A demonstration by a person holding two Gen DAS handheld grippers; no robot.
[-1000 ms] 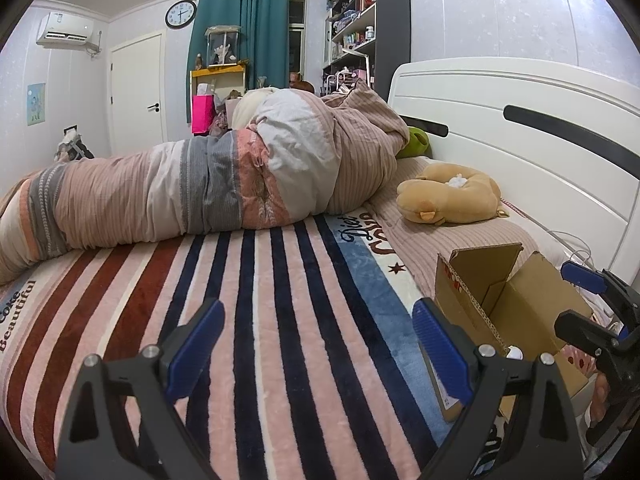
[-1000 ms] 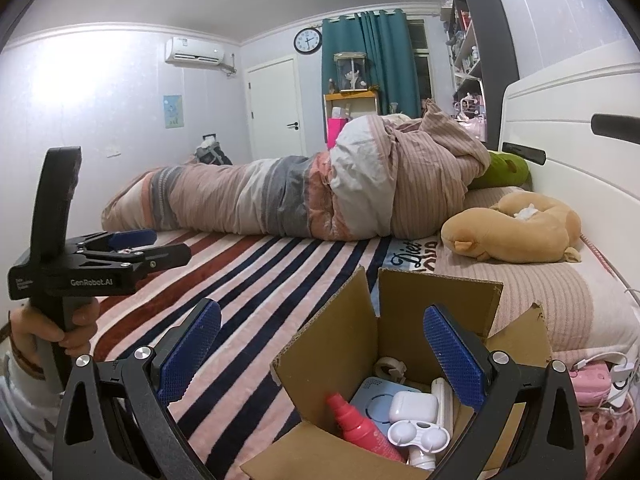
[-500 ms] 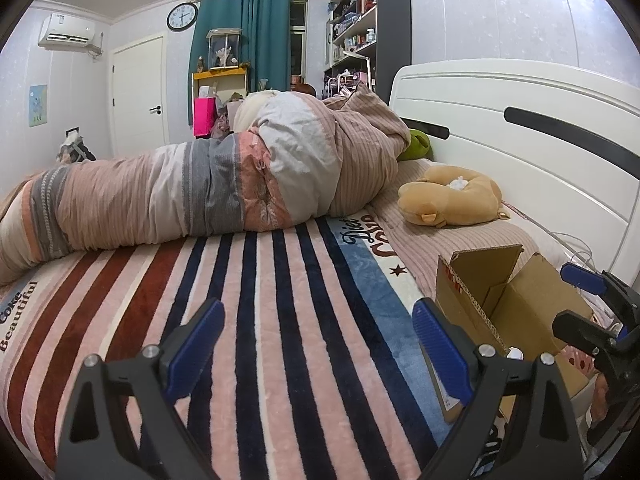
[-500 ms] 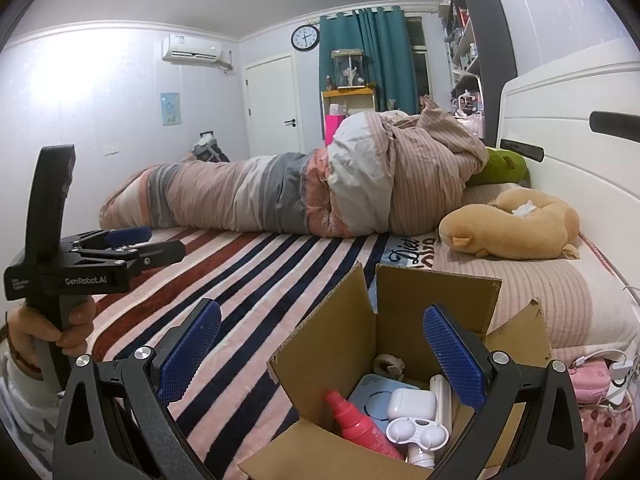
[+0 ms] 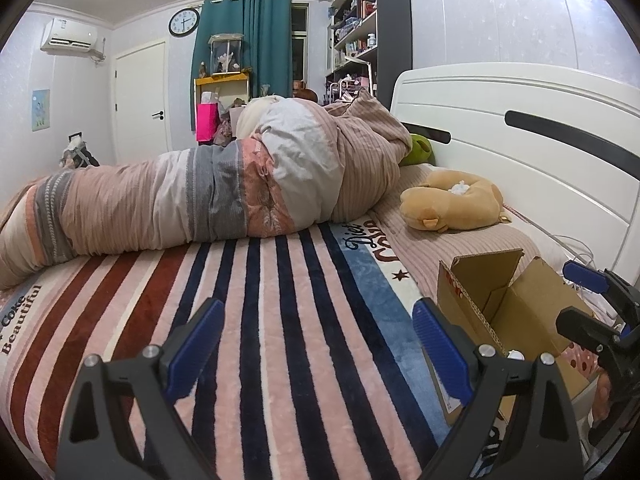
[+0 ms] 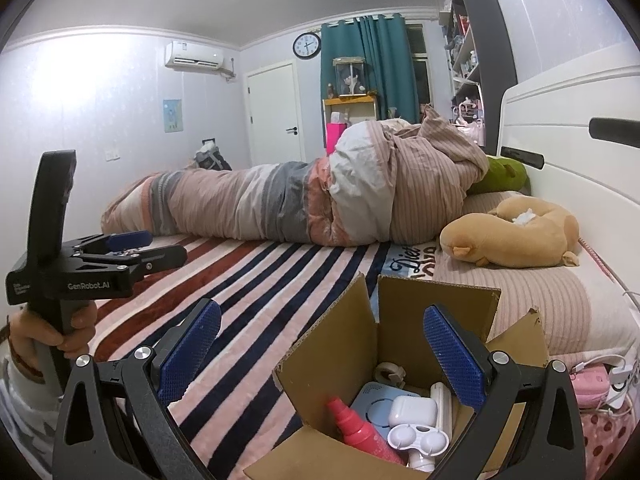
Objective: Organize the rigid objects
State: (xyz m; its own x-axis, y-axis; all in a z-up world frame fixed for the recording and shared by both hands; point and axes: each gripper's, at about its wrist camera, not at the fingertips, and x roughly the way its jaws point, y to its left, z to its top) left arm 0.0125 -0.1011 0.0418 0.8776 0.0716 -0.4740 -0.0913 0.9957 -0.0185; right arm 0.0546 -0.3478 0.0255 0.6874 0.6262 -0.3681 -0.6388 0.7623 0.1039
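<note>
An open cardboard box stands on the striped bed; it also shows in the left wrist view. Inside lie a pink spray bottle, a white earbud case, a white two-cup piece, a pale blue flat case, a white stick and a tape roll. My right gripper is open and empty, just above the box's near left flap. My left gripper is open and empty over the blanket, left of the box; it also shows in the right wrist view.
A rolled duvet lies across the far side of the bed. A tan plush pillow and a green plush lie by the white headboard. A pink gadget with cables sits right of the box.
Both grippers have drifted only slightly; the views shift a little. Nothing was taken hold of or let go.
</note>
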